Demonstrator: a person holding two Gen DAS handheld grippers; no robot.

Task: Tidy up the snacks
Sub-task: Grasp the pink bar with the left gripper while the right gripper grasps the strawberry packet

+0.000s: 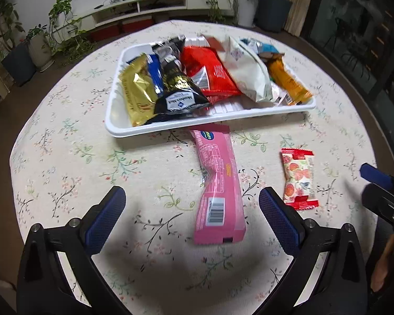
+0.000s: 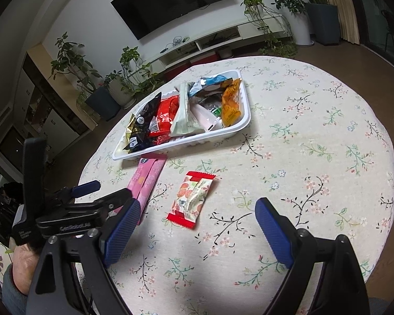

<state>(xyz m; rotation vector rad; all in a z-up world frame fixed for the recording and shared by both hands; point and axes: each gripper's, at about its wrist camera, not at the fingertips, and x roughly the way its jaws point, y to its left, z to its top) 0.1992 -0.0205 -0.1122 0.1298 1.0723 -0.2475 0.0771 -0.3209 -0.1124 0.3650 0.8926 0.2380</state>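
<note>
The left gripper point(image 1: 191, 202), jaws spread and empty, hangs over the long pink packet point(image 1: 218, 183) lying on the floral tablecloth point(image 1: 65, 170); closing on it looks next. The right gripper point(image 2: 197, 225), equally wide and empty, frames the small red-edged sweet point(image 2: 191, 199). Beyond, the white tray point(image 1: 210, 122) holds piled snacks, their lower layers hidden, labels blurred.

White tray point(image 2: 245, 120) of snack packets; pink packet point(image 2: 147, 181) and red-ended packet point(image 2: 190, 199) on floral surface point(image 2: 315, 131); right hand-held gripper point(image 2: 197, 225) empty, spread wide.
</note>
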